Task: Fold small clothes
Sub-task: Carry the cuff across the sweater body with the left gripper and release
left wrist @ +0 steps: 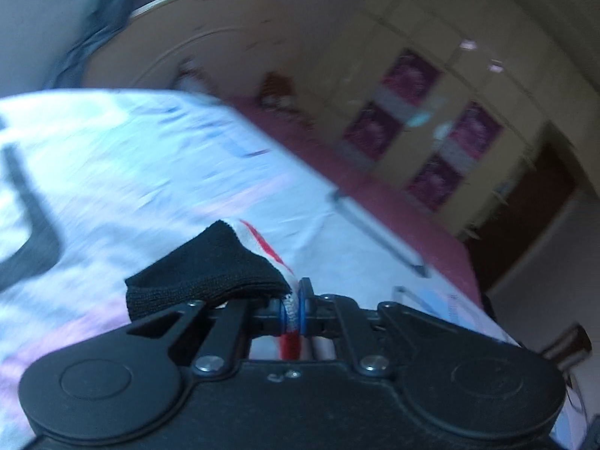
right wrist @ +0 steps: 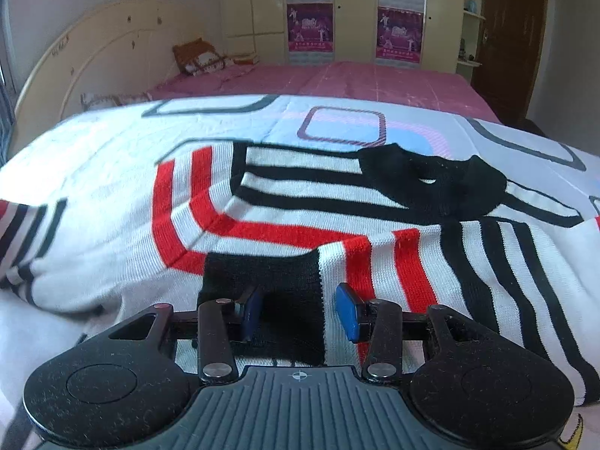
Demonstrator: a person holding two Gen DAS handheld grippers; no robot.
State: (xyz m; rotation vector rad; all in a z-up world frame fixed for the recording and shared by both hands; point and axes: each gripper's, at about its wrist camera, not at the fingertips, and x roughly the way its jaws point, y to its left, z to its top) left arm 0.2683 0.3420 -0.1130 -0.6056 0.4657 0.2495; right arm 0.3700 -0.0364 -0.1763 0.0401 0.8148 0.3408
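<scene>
The striped sweater [right wrist: 300,221] lies spread on the bed's patterned sheet [right wrist: 93,157], its black collar [right wrist: 431,187] at the far side and one sleeve already laid across the chest. The left gripper [left wrist: 296,309] has its jaws clamped on the other sleeve's knit just behind the black cuff [left wrist: 202,266]. The right gripper [right wrist: 300,309] hovers with jaws apart either side of the folded sleeve's cuff [right wrist: 262,273], not pinching it. Folding looks barely begun: second sleeve and body remain.
</scene>
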